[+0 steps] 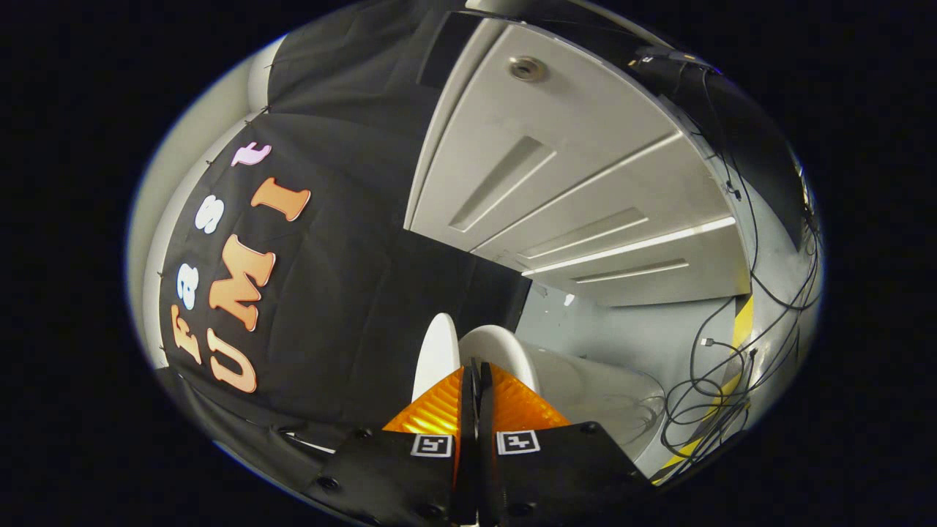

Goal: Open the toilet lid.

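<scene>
Gripper [476,369] tilted hard to one side, so the whole booth reads rotated. Its two fingers lie pressed together along their length, no gap between them, tips meeting just short of the toilet; nothing held between them.

White glossy oval toilet lid [437,351] stands just ahead of the fingertips, on the black-cloth side, raised off the bowl and seen nearly edge-on. Beside it, on the other side of the fingertips, the white rounded toilet seat ring [505,350] with the smooth white ceramic bowl body [600,395] running away beyond it. Whether the fingertips touch lid or seat cannot be told.

Behind the toilet: pale grey wall [629,329]. Above that, a white panelled door [571,183] with recessed rectangles and a round metal lock fitting [527,68].

Tangle of thin black cables [706,395] hangs and loops beside the bowl, over a floor strip of yellow-and-black hazard tape [741,326].
</scene>
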### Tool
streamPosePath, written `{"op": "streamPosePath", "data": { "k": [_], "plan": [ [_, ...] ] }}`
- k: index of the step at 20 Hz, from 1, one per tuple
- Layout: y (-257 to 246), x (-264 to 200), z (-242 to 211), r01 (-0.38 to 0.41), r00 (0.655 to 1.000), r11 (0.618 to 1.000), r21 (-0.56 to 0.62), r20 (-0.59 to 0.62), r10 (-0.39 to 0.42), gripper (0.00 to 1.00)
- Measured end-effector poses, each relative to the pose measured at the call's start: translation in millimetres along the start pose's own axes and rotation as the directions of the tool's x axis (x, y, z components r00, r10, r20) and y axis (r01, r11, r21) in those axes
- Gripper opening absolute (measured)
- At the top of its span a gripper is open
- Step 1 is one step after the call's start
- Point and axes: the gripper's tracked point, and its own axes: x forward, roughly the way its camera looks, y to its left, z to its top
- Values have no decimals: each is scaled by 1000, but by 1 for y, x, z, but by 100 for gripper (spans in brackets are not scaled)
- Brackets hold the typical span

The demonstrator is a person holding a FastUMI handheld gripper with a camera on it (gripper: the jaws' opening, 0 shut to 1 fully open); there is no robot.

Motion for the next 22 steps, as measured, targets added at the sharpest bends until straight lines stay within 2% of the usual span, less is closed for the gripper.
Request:
{"op": "streamPosePath", "data": {
  "k": [4, 7, 10, 13, 22],
  "plan": [
    [37, -9, -4, -38, 999, 999, -18, 16, 38, 9],
    [68, -14, -14, -63, 998, 992, -110, 3, 64, 9],
    [109, -27, -17, -125, 992, 987, -103, 16, 127, 9],
    [143, -38, -24, -150, 988, 979, -135, 23, 155, 8],
    [237, -71, -60, -197, 979, 913, -358, -30, 199, 9]
  ]
}}
